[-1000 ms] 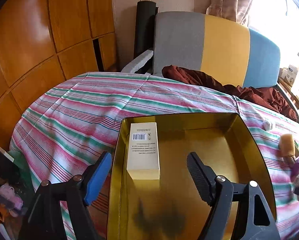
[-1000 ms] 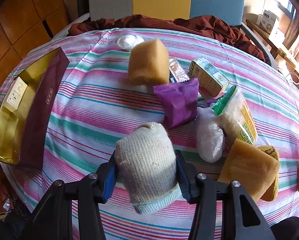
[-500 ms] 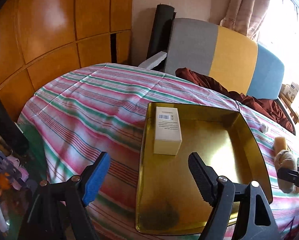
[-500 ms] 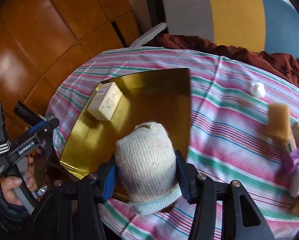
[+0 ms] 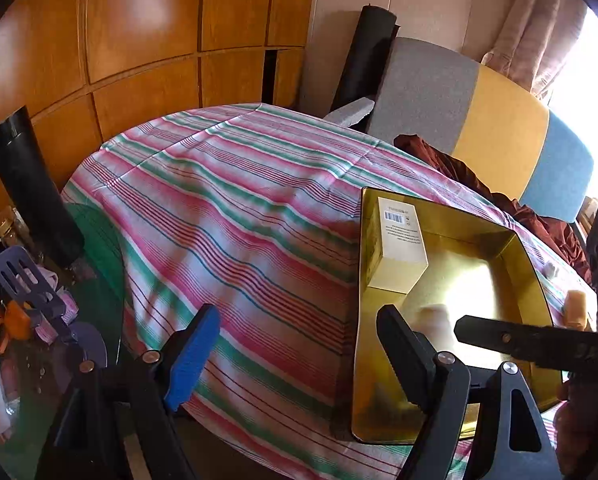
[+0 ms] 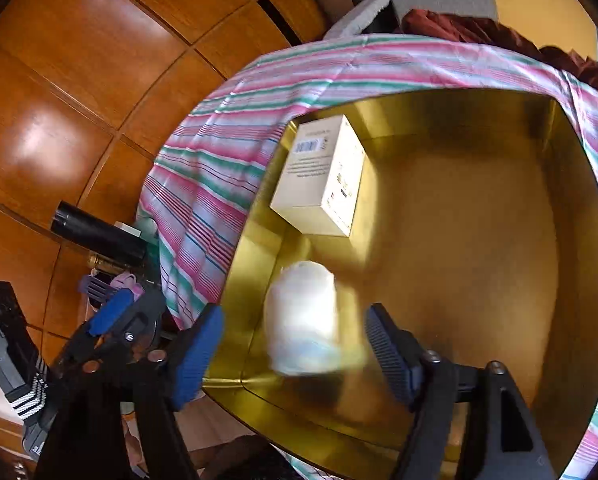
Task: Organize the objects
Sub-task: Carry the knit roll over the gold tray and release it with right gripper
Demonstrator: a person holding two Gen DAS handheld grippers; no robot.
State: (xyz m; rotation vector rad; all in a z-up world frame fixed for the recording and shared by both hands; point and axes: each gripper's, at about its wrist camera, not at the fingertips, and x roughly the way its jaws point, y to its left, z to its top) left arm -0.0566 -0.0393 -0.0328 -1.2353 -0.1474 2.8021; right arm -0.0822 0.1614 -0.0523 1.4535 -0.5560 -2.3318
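A gold tray point(image 6: 479, 264) sits on the striped tablecloth point(image 5: 239, 216) and also shows in the left wrist view point(image 5: 535, 272). A cream box point(image 6: 323, 176) lies in its far left corner, seen too in the left wrist view point(image 5: 399, 248). A blurred whitish rolled sock point(image 6: 303, 320) lies loose in the tray between my right fingers. My right gripper point(image 6: 295, 344) is open above the tray. My left gripper point(image 5: 299, 352) is open and empty, over the table's near edge left of the tray.
Wooden wall panels point(image 5: 119, 40) stand on the left. A black tube point(image 5: 31, 184) and clutter with a purple spatula point(image 5: 23, 280) lie low left. A grey, yellow and blue chair point(image 5: 479, 120) with maroon cloth point(image 5: 451, 160) stands behind the table.
My right gripper has moved over the tray and opened, letting go of the sock, which now lies in the tray. My left gripper has drawn back to the left.
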